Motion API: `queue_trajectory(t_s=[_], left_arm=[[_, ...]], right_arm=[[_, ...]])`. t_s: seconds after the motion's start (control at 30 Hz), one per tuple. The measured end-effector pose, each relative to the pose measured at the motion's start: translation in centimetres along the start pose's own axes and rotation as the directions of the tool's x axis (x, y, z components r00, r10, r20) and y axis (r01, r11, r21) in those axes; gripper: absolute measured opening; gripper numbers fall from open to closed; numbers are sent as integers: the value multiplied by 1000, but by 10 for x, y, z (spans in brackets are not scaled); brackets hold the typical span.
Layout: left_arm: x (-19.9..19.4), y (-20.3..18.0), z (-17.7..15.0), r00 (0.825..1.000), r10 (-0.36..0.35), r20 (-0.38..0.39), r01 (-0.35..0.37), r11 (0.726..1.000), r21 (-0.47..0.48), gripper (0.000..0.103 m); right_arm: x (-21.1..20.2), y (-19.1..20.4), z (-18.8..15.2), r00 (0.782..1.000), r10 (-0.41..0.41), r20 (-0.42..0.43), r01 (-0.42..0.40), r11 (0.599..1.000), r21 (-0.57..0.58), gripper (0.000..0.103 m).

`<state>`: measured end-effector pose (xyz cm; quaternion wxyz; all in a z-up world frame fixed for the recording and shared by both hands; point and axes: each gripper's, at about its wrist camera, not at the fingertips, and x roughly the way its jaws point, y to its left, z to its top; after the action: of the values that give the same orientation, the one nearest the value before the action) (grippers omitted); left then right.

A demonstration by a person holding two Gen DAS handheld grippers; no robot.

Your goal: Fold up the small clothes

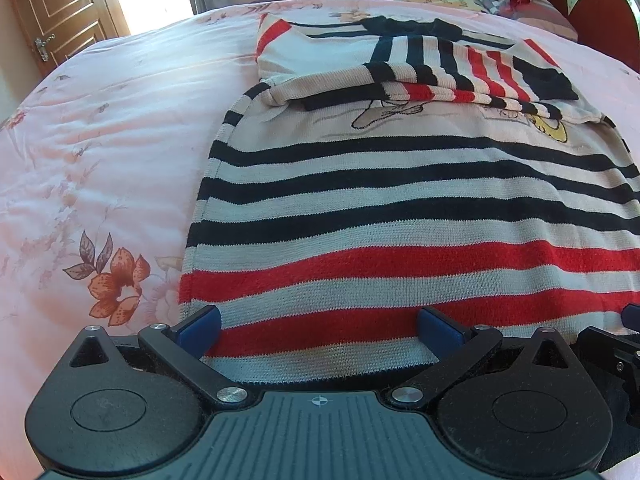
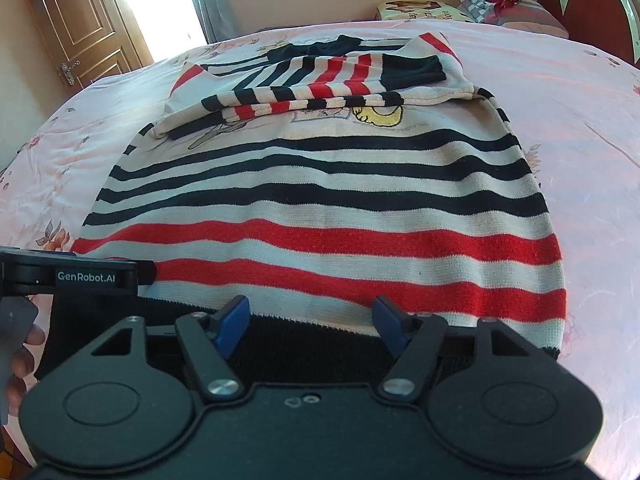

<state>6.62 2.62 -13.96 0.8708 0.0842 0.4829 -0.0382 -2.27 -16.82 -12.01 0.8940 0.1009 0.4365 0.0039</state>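
sweater [image 1: 400, 208] on bed [image 1: 120, 128] — sleeves folded in at 12 o'clock | left tool [image 1: 320, 326], right tool [image 2: 310, 322] — both apart over hem at 6 o'clock | hem-up fold left

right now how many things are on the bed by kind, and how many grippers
striped sweater: 1
grippers: 2, the left gripper and the right gripper, both open at the sweater's near hem
pillows at the head of the bed: 2, a printed pillow and a striped pillow
Total: 5
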Motion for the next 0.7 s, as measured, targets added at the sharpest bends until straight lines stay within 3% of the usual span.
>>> queue_trajectory(t_s=[0.4, 0.7], left_arm=[[2, -3, 6, 1000, 1, -18, -1, 1000, -3, 103], [-18, 18, -9, 1000, -11, 13, 11, 1000, 24, 103]], right_arm=[[3, -1, 5, 1000, 13, -11, -13, 1000, -15, 70], [-14, -15, 9, 1000, -13, 7, 13, 1000, -15, 55]])
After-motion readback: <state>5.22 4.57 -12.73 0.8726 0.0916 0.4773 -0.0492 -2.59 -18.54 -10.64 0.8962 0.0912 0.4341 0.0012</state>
